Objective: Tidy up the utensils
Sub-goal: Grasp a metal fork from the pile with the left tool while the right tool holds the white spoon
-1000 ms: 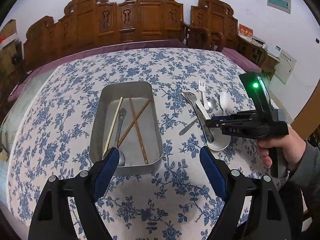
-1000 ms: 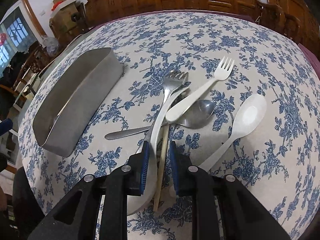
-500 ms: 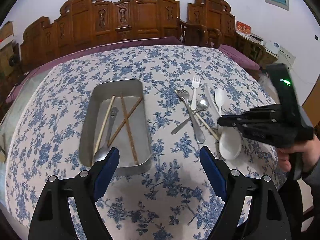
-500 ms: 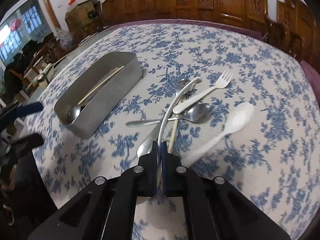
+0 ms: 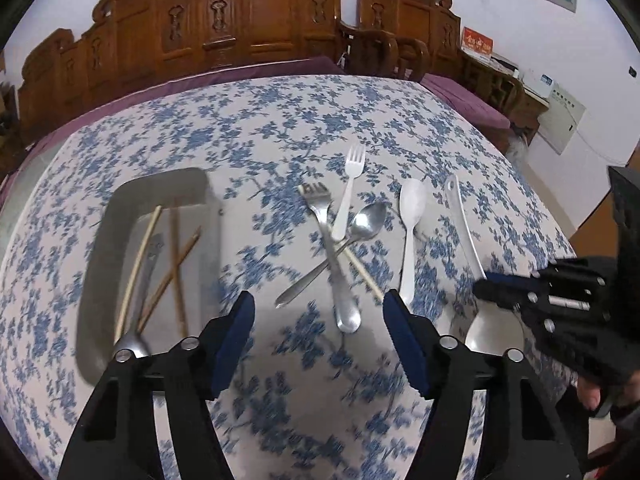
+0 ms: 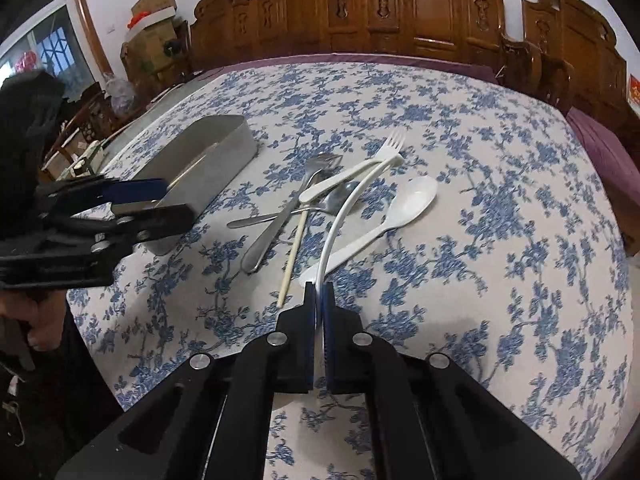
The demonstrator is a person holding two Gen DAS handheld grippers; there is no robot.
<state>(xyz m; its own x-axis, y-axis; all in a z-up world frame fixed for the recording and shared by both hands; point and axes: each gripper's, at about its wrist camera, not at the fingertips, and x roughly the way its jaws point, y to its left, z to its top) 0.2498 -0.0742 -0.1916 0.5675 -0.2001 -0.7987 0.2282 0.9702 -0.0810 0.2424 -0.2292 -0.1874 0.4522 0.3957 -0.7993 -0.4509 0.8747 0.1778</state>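
Right wrist view: right gripper (image 6: 318,292) pinches a white ladle (image 6: 352,204). Left gripper (image 5: 318,312) at 6 o'clock, fingers closing on nothing; metal tray (image 5: 100,264) at 9 o'clock.

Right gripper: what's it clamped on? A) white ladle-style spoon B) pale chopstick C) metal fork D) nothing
A: the right gripper is shut on the white ladle-style spoon, its curved handle arching up from the closed jaws; the metal fork and the pale chopstick lie on the tablecloth.
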